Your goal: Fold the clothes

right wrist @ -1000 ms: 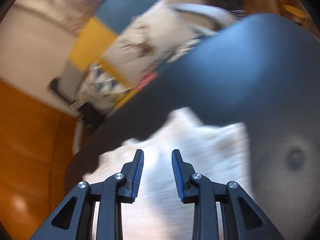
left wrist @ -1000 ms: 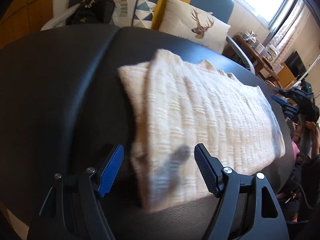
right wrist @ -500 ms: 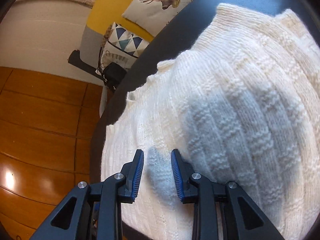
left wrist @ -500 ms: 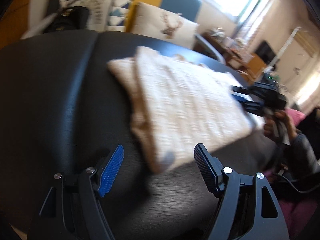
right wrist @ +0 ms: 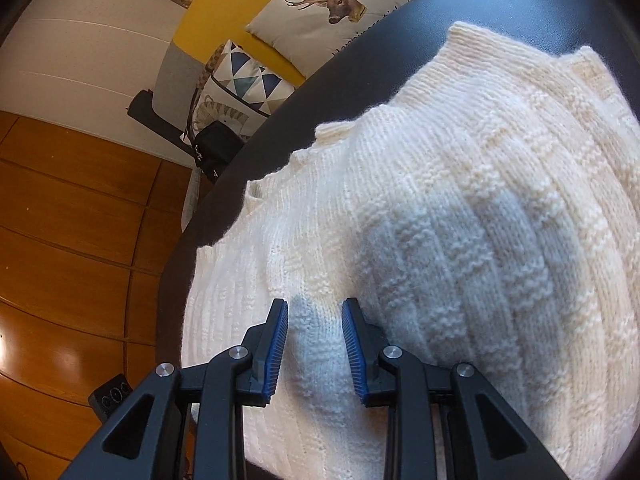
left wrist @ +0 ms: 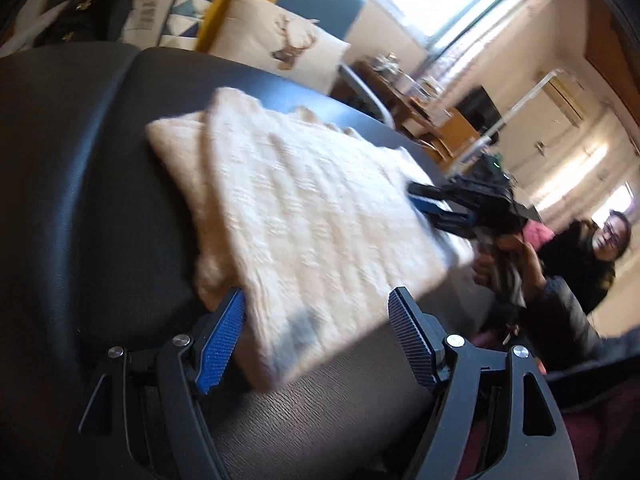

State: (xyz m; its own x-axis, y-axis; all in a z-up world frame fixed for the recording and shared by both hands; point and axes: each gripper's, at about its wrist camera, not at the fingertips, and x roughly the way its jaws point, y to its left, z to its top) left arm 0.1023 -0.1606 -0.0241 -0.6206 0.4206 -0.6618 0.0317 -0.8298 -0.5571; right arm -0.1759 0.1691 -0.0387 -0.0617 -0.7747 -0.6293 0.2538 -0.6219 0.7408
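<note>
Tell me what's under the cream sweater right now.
The cream sweater lies folded on a black padded surface, which shows around its edges. A lower layer of the sweater sticks out at one side. Whatever lies beneath the middle is covered by the knit.

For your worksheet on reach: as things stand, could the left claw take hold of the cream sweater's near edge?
Probably yes. The left claw stands open, the sweater edge already lies between its fingers, and nothing blocks it.
</note>
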